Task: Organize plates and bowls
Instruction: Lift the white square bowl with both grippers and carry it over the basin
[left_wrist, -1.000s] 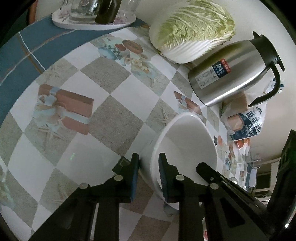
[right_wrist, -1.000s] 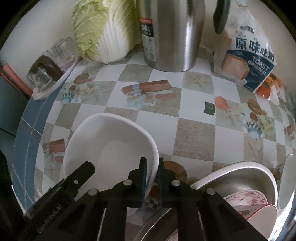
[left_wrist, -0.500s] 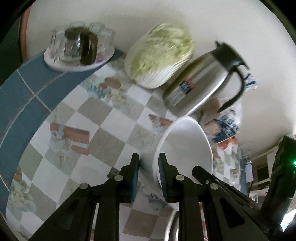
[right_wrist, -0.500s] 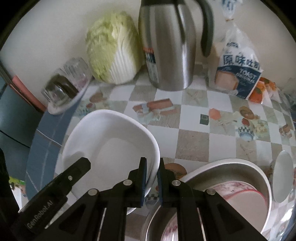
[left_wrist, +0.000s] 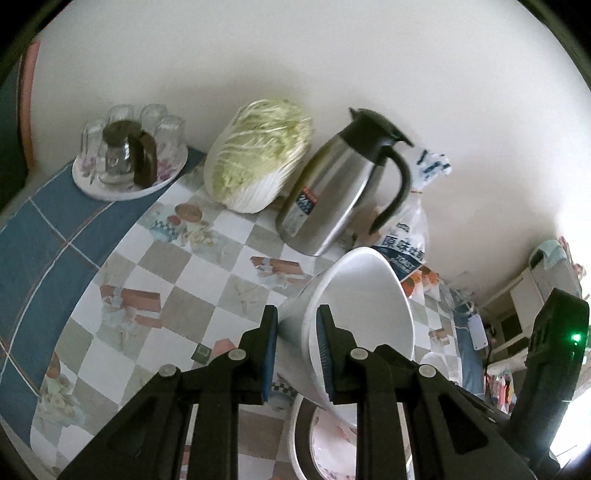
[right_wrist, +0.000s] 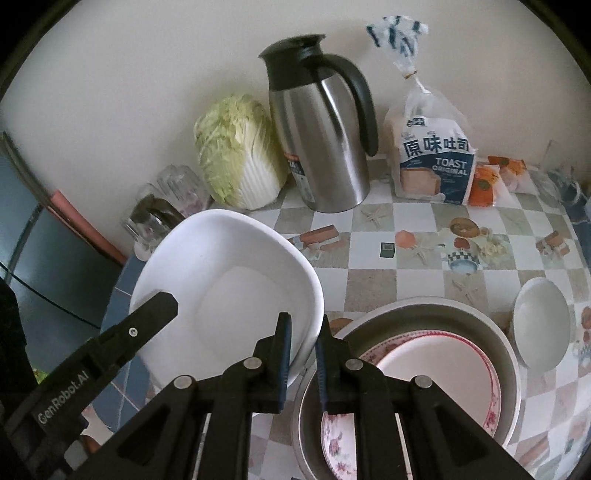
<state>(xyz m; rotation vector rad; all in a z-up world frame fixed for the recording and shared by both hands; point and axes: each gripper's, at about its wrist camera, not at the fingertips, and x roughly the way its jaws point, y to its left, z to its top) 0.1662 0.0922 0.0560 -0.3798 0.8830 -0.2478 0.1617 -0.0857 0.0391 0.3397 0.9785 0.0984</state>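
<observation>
Right wrist view, checkered tablecloth (right_wrist: 373, 284), cream wall (right_wrist: 147, 74), both hand-held grippers (right_wrist: 303, 354) clamping white bowl (right_wrist: 229, 284)

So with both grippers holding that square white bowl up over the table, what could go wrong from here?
1. The left gripper and right gripper pinch only opposite rims of the square white bowl; uneven motion could twist it loose.
2. It hangs beside the metal basin of floral plates; lowering carelessly could clip the rim or chip them.
</observation>
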